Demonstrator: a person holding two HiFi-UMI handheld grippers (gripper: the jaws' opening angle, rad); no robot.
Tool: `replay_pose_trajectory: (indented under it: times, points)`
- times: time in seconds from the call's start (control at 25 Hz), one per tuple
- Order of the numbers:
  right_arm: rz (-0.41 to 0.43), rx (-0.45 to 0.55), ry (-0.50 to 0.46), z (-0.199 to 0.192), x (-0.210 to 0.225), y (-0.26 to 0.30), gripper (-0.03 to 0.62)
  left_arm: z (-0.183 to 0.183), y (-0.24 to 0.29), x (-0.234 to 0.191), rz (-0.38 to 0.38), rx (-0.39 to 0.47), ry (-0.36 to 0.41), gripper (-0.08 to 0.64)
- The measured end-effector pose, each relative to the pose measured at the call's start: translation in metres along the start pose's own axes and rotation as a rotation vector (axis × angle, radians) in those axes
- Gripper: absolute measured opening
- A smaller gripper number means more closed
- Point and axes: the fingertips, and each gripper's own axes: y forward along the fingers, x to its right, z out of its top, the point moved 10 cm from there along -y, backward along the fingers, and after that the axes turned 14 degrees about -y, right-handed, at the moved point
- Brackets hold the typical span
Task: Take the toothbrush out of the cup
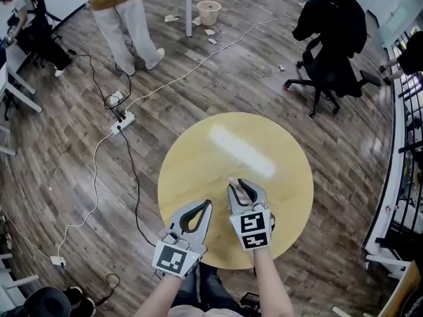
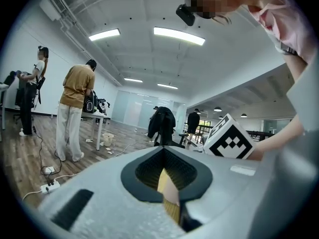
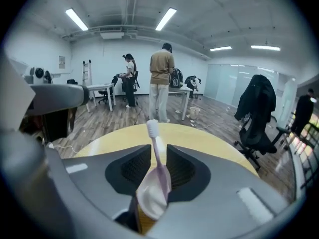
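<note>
A lilac toothbrush (image 3: 159,176) with a white head lies along the gap of my right gripper (image 3: 158,148), head pointing away over the round yellow table (image 3: 199,143). The jaws stand apart, with space on both sides of the brush's neck, so the gripper is open. In the head view the right gripper (image 1: 236,184) is over the near middle of the table (image 1: 198,157), and the brush's pale tip (image 1: 230,180) shows just past its fingers. My left gripper (image 1: 207,205) is beside it at the table's near edge, tips touching, shut. No cup shows in any view.
A black office chair draped with a jacket (image 1: 330,38) stands beyond the table at the right. A person (image 1: 122,18) stands at the back left near a power strip with cables (image 1: 122,122). A small bin (image 1: 209,12) and a railing (image 1: 406,144) are further off.
</note>
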Motion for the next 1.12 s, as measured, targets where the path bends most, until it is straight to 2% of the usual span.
replay_pose_trajectory:
  times: [0.16, 0.32, 0.44, 0.64, 0.84, 1.12]
  points:
    - [-0.031, -0.061, -0.098, 0.003, 0.000, 0.005, 0.033, 0.001, 0.003, -0.005, 0.015, -0.042, 0.003, -0.003]
    - [-0.041, -0.046, -0.060, 0.002, 0.001, 0.003, 0.023, 0.003, 0.006, -0.009, 0.024, -0.070, 0.009, -0.003]
    - [-0.053, 0.000, 0.019, 0.003, 0.006, -0.004, 0.023, 0.010, 0.011, -0.006, 0.004, 0.008, -0.002, -0.003]
    - [-0.117, 0.094, 0.072, 0.011, 0.019, -0.030, 0.023, 0.018, 0.006, -0.006, 0.018, -0.066, 0.035, -0.003]
    - [-0.184, 0.203, 0.112, 0.025, 0.031, -0.078, 0.023, 0.038, 0.005, 0.008, -0.026, -0.007, 0.058, -0.003]
    - [-0.267, 0.369, 0.195, 0.037, 0.034, -0.152, 0.023, 0.073, 0.007, 0.043, -0.094, 0.042, 0.128, -0.003]
